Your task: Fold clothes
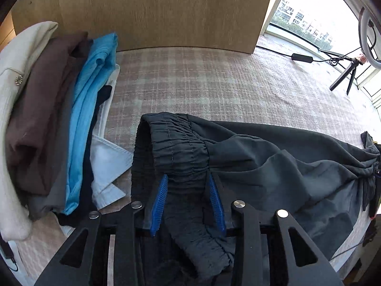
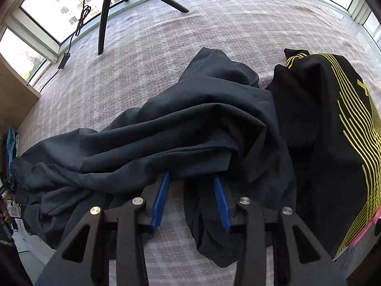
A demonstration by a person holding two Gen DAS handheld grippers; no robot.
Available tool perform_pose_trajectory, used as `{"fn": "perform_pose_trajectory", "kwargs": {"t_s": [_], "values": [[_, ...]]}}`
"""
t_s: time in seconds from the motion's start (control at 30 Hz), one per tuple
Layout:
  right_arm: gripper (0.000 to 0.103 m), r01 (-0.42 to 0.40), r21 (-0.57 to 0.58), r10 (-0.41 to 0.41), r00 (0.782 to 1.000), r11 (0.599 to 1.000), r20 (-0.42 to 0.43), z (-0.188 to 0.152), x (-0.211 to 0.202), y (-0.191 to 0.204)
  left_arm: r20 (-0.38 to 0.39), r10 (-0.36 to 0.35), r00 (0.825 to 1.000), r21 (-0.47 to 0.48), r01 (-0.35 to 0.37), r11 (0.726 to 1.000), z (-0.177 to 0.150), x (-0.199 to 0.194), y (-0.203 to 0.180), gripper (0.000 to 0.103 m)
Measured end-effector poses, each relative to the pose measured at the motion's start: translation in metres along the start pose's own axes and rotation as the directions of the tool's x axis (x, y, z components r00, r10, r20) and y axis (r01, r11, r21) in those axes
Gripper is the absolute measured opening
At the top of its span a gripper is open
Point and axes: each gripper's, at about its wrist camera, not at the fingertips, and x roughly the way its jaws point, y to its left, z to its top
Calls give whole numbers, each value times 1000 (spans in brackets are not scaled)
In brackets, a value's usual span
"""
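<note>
Dark grey trousers (image 1: 273, 166) lie crumpled across the plaid bedspread (image 1: 214, 83). Their elastic waistband (image 1: 181, 143) is at the left end, folded over on itself. My left gripper (image 1: 187, 178) points down at that waistband; its blue pads (image 1: 159, 202) stand apart with slack waistband cloth between them. In the right wrist view the same trousers (image 2: 178, 124) bunch up in thick folds. My right gripper (image 2: 191, 178) is open, its fingertips tucked under a fold's edge, with bedspread and a strip of trouser cloth showing between the pads.
A pile of folded clothes (image 1: 47, 119), cream, brown and bright blue, sits to the left. A wooden panel (image 1: 154, 12) stands behind. A black garment with yellow lines (image 2: 333, 119) lies heaped on the right. A tripod (image 2: 104, 12) and cable stand by the windows.
</note>
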Motion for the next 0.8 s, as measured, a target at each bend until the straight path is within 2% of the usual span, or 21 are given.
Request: {"fn": "perform_pose_trajectory", "kwargs": {"t_s": [0.03, 0.07, 0.13, 0.17, 0.23, 0.3, 0.37, 0.4, 0.47, 0.6, 0.7, 0.8], "values": [[41, -6, -8, 6, 1000, 1000, -10, 1, 5, 4, -10, -8, 1000, -12, 8, 1000, 3, 4, 1, 1], [41, -4, -33, 3, 1000, 999, -24, 2, 12, 10, -17, -18, 1000, -23, 18, 1000, 6, 7, 1, 0], [41, 19, -90, -23, 999, 996, -43, 7, 26, 25, 39, -43, 998, -25, 44, 999, 18, -3, 2, 0], [41, 39, -113, -44, 998, 993, -43, 11, 32, 31, 76, -13, 997, -32, 16, 999, 27, -11, 5, 0], [41, 99, -90, -98, 995, 991, 16, 34, 36, 32, 150, 61, 987, -56, -53, 997, 53, -28, 11, 0], [41, 151, -62, -146, 987, 987, 70, 57, 38, 34, 154, 41, 987, -51, -34, 998, 67, -43, 16, 0], [41, 136, -29, -132, 986, 990, 102, 70, 28, 34, 167, 23, 986, -7, -22, 1000, 69, -60, 19, 7], [41, 112, -53, -106, 988, 992, 114, 68, 19, 37, 176, 31, 984, 36, -38, 999, 59, -69, 18, 11], [41, 73, -104, -61, 991, 992, 120, 58, 4, 42, 174, 30, 984, 103, -49, 993, 33, -82, 18, 25], [53, -40, -103, 45, 998, 994, 54, 6, -12, 31, 75, -27, 997, 131, 16, 991, -39, -87, 36, 29], [53, -131, -14, 131, 991, 991, -24, -40, 0, 27, -10, -33, 999, 134, 34, 990, -92, -78, 51, 31], [53, -175, 20, 176, 981, 984, -76, -67, 19, 37, -59, -43, 997, 127, 51, 991, -118, -61, 51, 31]]}}
